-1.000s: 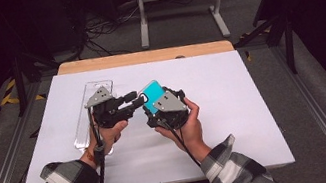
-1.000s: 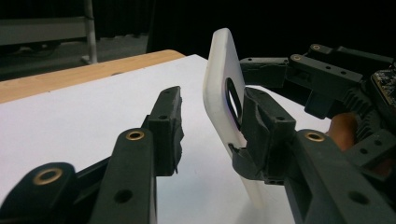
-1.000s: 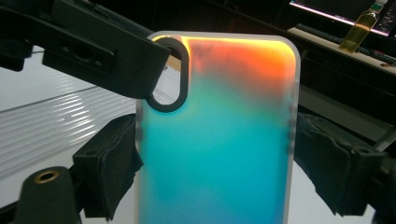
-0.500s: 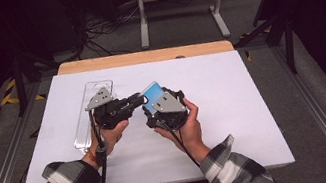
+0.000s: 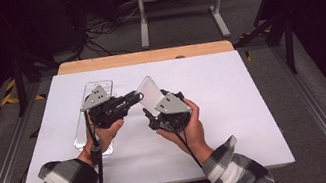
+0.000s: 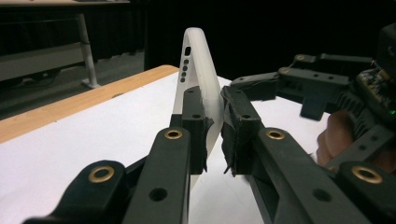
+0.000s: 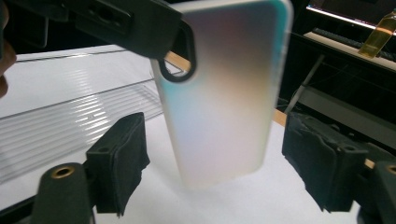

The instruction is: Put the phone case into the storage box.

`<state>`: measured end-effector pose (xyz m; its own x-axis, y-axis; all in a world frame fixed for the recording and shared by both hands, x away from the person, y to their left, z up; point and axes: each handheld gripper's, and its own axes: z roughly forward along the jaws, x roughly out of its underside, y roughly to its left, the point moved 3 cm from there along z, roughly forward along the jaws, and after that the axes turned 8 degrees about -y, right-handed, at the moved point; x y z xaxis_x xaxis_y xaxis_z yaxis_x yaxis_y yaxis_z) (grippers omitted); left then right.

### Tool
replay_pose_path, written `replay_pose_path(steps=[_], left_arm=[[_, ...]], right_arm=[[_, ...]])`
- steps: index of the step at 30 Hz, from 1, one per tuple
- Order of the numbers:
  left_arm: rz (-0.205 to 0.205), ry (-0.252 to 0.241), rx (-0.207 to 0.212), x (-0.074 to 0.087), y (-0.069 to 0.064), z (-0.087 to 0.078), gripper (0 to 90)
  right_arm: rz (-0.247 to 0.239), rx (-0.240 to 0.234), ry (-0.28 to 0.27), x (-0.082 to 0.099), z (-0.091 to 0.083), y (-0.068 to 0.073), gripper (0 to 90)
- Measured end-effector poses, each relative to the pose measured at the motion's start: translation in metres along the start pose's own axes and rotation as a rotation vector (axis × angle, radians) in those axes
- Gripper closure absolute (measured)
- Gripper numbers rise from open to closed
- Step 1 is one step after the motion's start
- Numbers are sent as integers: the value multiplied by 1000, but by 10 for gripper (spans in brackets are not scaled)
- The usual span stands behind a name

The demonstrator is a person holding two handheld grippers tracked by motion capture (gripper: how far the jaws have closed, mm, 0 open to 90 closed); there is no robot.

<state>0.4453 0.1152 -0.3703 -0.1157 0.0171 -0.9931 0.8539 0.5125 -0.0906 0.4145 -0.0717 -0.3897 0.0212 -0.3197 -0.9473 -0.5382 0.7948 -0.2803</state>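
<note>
One phone case [image 6: 198, 79] is clamped between the jaws of the left gripper [image 6: 214, 133]. In the right gripper view, the right gripper [image 7: 215, 168] has its jaws apart on both sides of the case. One clear tray [image 5: 95, 91] lies on the surface [image 5: 233, 99] behind the left jaws.

We hold both grippers at the centre of the high view, forearms entering from below. Our left gripper [image 5: 137, 96] pinches the case [image 5: 150, 89] edge; our right gripper [image 7: 212, 161] stands with its jaws apart.

Phone case [image 7: 219, 93]: frosted translucent plastic, smooth, soft pearly sheen. Fingers [image 6: 240, 135] of the left gripper [image 6: 215, 140]: matt black plastic, rough black pads, brass-coloured rivets. Tray [image 7: 70, 126]: clear glossy plastic, ribbed. Surface [image 5: 255, 105]: matt white covering, with a bare wood strip [image 5: 144, 56] along its far edge. Sleeves [image 5: 65, 182]: checked woven cloth.
</note>
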Motion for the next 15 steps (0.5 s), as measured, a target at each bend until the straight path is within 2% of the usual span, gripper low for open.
replay_pose_path(steps=[5, 8, 13, 15], left_arm=[[14, -6, 22, -5, 2, -6, 806], [39, 6, 33, -8, 2, -10, 806], [72, 16, 40, -10, 3, -14, 806], [72, 25, 44, -10, 2, -15, 805]], right_arm=[[-15, -1, -7, 3, -12, -9, 198], [-35, -17, 4, 12, -24, -21, 195], [-47, 0, 27, 25, -37, -34, 196], [-43, 3, 31, 29, -40, -38, 196]])
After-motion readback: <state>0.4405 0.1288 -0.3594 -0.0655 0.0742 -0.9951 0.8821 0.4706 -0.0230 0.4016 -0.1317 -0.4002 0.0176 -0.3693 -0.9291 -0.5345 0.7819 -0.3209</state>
